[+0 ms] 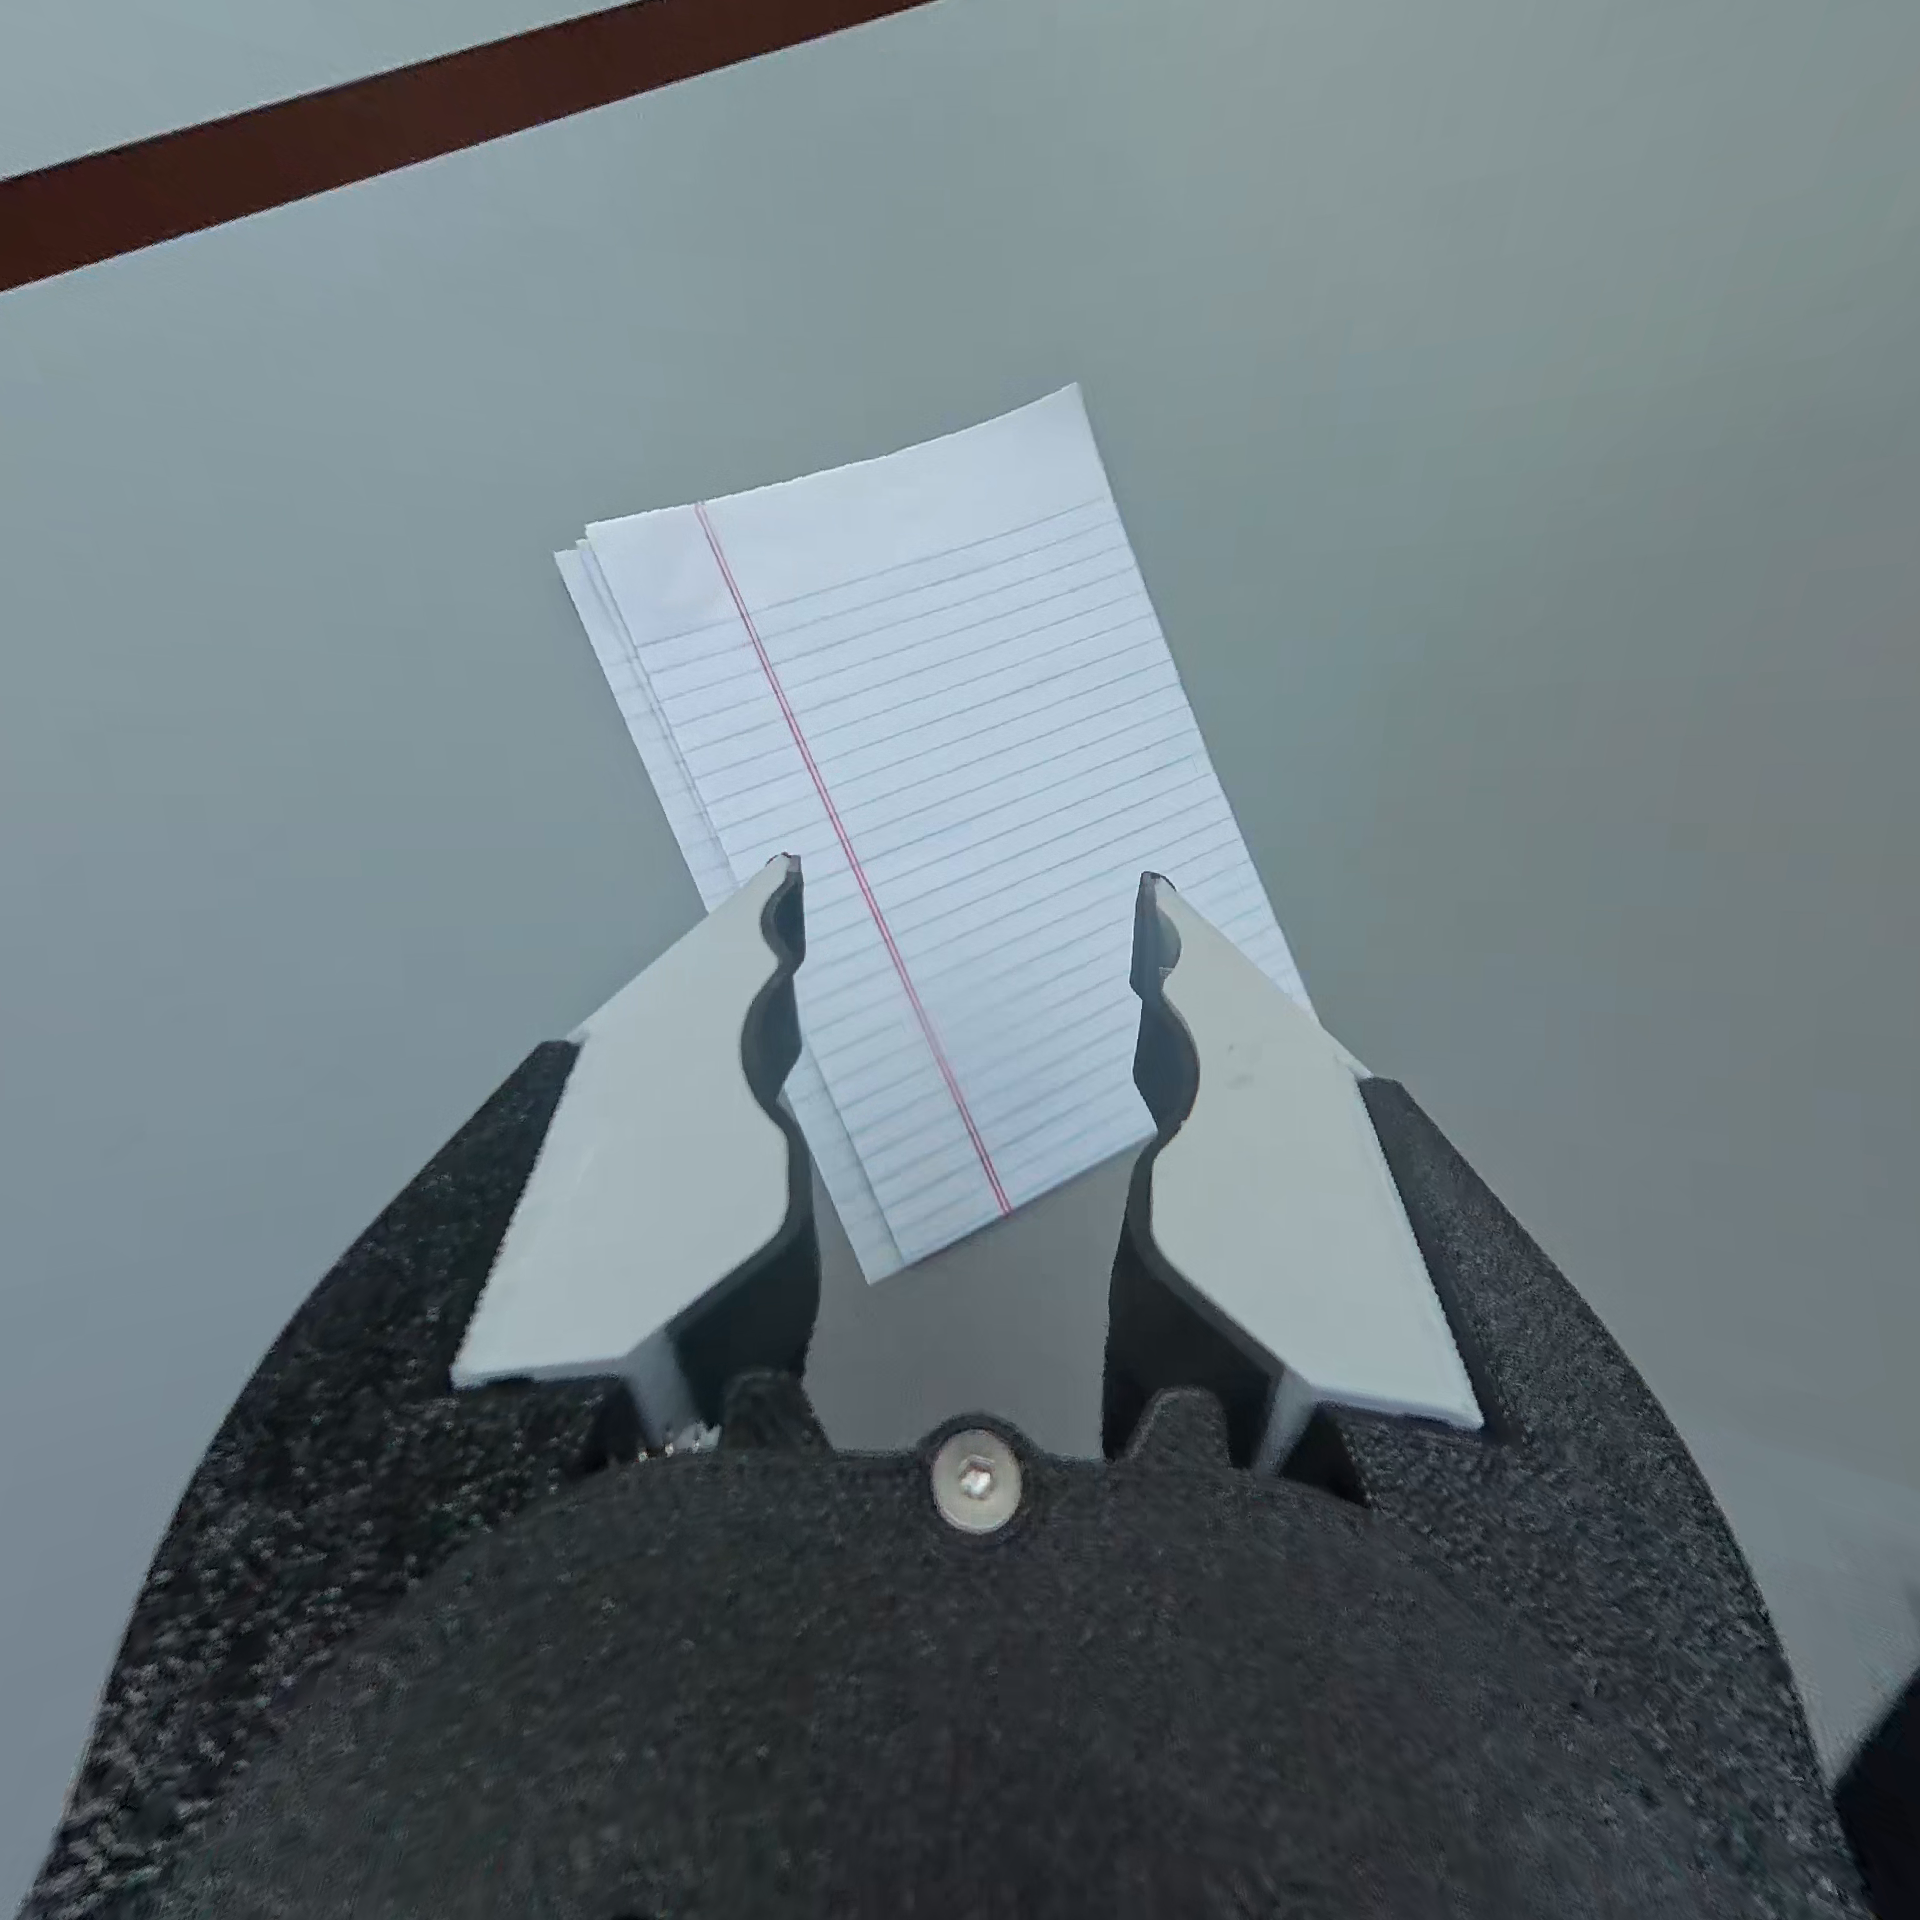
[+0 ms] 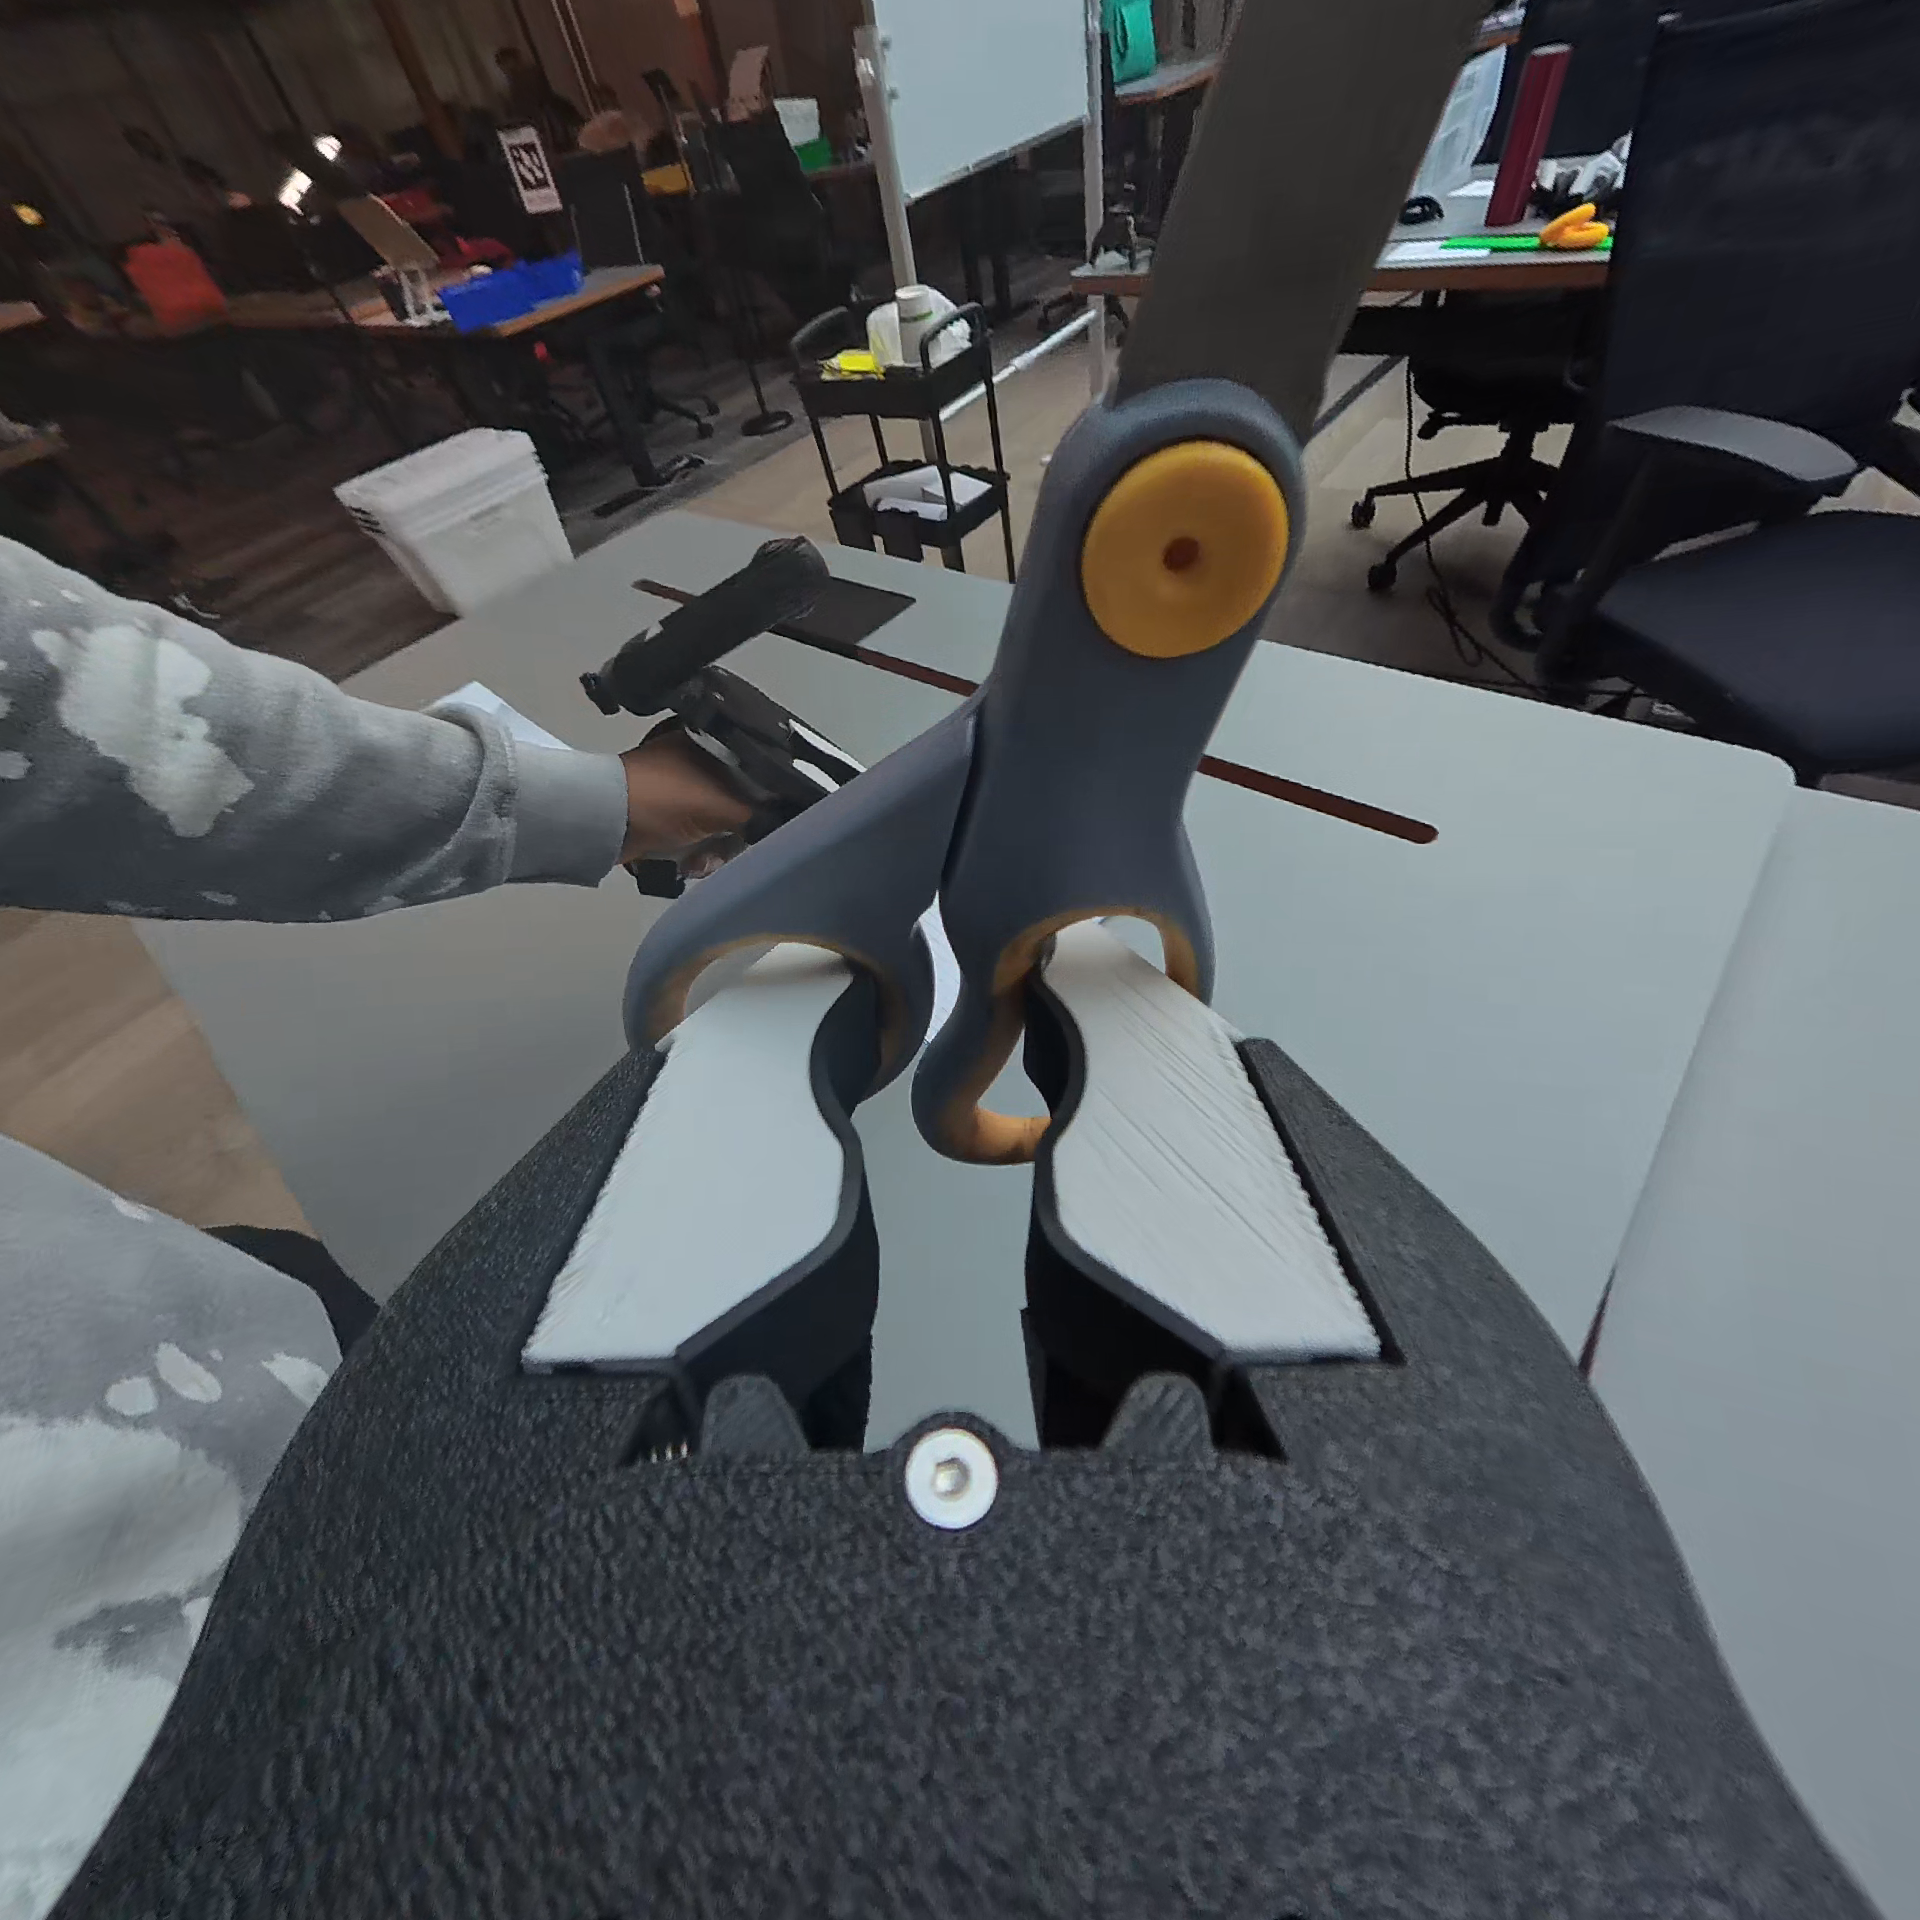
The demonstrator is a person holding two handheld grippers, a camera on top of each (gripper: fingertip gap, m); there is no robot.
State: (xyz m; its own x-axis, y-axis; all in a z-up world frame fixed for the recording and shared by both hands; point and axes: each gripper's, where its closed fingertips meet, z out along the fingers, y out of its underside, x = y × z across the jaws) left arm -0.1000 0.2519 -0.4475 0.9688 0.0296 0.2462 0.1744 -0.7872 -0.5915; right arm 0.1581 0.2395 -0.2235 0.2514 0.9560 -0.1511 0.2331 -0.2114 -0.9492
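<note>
A small stack of white lined paper (image 1: 935,779) with a red margin line lies on the grey table (image 1: 1455,520). My left gripper (image 1: 966,873) is open and empty, hovering over the near half of the stack with a finger on either side. My right gripper (image 2: 961,945) has its two fingers pushed through the handle loops of grey scissors (image 2: 1091,727) with a yellow pivot (image 2: 1184,545). It holds them upright above the table, blade (image 2: 1299,187) pointing up. The left gripper (image 2: 717,675), held by a hand with a grey sleeve (image 2: 260,769), shows farther left.
A dark red strip (image 1: 416,114) runs across the far part of the table. A second grey table (image 2: 1787,1143) adjoins on the right. Beyond the table edge stand black office chairs (image 2: 1766,582), a black cart (image 2: 914,436), a white bin (image 2: 457,509) and a whiteboard (image 2: 977,83).
</note>
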